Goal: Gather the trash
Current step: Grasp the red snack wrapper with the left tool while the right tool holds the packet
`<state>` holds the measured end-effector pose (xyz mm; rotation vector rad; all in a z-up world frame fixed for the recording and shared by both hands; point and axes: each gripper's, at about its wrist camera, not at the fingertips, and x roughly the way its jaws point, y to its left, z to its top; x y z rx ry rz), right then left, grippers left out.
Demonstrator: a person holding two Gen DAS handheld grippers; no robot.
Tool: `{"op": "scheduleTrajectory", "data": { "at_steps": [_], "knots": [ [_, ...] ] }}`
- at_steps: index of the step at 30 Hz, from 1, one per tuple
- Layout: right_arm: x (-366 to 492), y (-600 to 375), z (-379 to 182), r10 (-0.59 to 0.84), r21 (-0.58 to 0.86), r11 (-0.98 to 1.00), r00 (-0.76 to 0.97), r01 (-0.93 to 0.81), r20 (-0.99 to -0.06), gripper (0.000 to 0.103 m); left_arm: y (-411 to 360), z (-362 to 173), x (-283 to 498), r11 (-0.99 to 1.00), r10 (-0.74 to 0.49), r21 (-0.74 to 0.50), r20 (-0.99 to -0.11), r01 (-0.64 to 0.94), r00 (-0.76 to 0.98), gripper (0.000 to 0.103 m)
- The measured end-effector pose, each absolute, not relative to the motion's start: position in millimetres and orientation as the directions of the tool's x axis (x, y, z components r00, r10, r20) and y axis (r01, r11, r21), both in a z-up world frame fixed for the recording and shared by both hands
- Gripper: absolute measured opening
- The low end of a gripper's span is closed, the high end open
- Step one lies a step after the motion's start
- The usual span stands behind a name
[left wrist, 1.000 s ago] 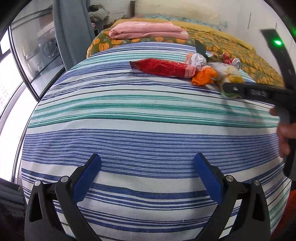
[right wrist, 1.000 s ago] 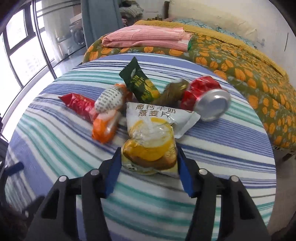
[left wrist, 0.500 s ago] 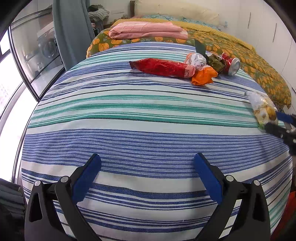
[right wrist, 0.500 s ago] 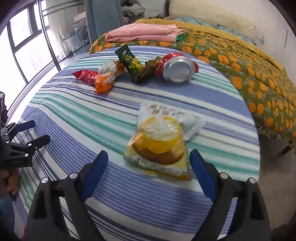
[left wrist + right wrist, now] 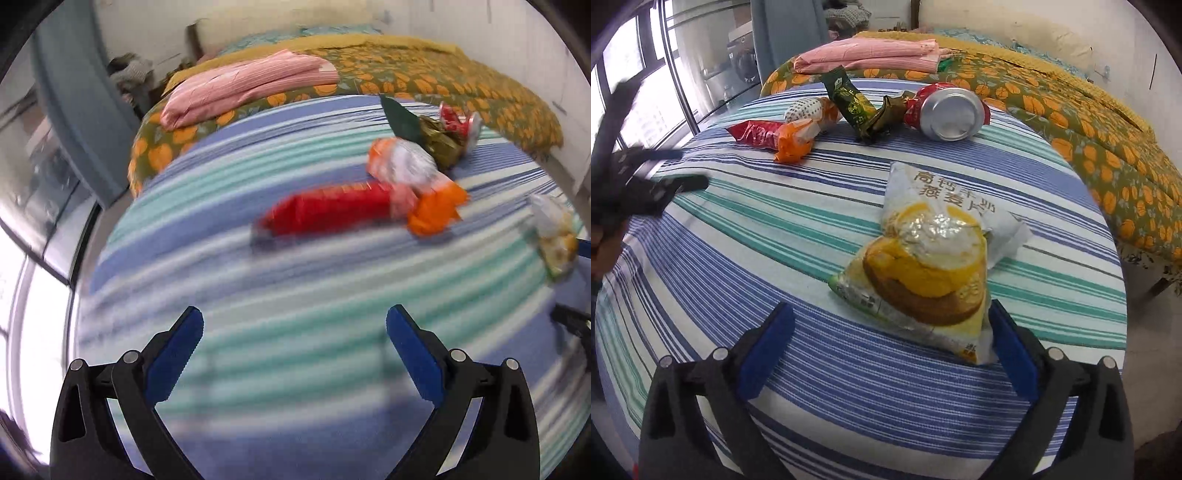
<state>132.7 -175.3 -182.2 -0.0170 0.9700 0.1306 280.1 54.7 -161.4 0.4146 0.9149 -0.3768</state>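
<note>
2 grippers over the striped cloth: right gripper jaws opening wide, the oat-snack bag lying loose between them, near the right pad. Left gripper gapes empty; red wrapper at 12 o'clock, crushed can beyond.

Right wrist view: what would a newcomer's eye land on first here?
The yellow-and-white oat snack bag lying on the striped cloth, just ahead of the right gripper, whose jaws are opening with the bag's near corner by the right pad. Behind it, a crushed red can and a cluster of wrappers sit at the far edge.
</note>
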Motion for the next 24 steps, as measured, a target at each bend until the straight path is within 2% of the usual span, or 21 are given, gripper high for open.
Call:
{"op": "scheduleTrajectory", "data": {
  "at_steps": [7,12,13,15,16,19,22,24],
  "knots": [
    [132.3,-175.9,-182.2,0.101,0.043,0.992,0.558,-0.117,-0.823,0.098,23.7,-171.7,331.5,0.767,-0.121,0.288,-0.812,0.573,0.57,0.099],
    [132.4,-176.7,-182.7,0.102,0.044,0.992,0.558,-0.117,-0.823,0.099,10.9,-173.8,349.4,0.732,-0.207,0.231,-0.821,0.641,0.532,0.098],
    [132.3,-176.8,-182.7,0.102,0.043,0.992,0.558,-0.117,-0.823,0.099,10.0,-173.5,348.0,0.715,-0.231,0.216,-0.824,0.665,0.517,0.096],
    [132.3,-176.8,-182.6,0.102,0.043,0.992,0.558,-0.117,-0.823,0.099,8.0,-171.8,343.9,0.688,-0.264,0.194,-0.831,0.7,0.49,0.081],
    [132.3,-176.9,-182.5,0.102,0.044,0.992,0.558,-0.117,-0.823,0.098,8.4,-170.8,341.8,0.677,-0.278,0.173,-0.84,0.716,0.466,0.08],
    [132.2,-176.8,-182.4,0.102,0.043,0.992,0.558,-0.117,-0.823,0.099,14.2,-163.6,332.7,0.652,-0.33,0.112,-0.849,0.75,0.414,0.082],
    [132.1,-176.9,-182.2,0.102,0.043,0.992,0.559,-0.117,-0.823,0.098,19.0,-146.5,328.2,0.689,-0.323,0.152,-0.811,0.709,0.488,0.091],
    [132.0,-176.9,-182.2,0.102,0.044,0.992,0.558,-0.117,-0.823,0.098,15.8,-140.6,331.9,0.69,-0.31,0.181,-0.801,0.701,0.512,0.092]
  ]
}}
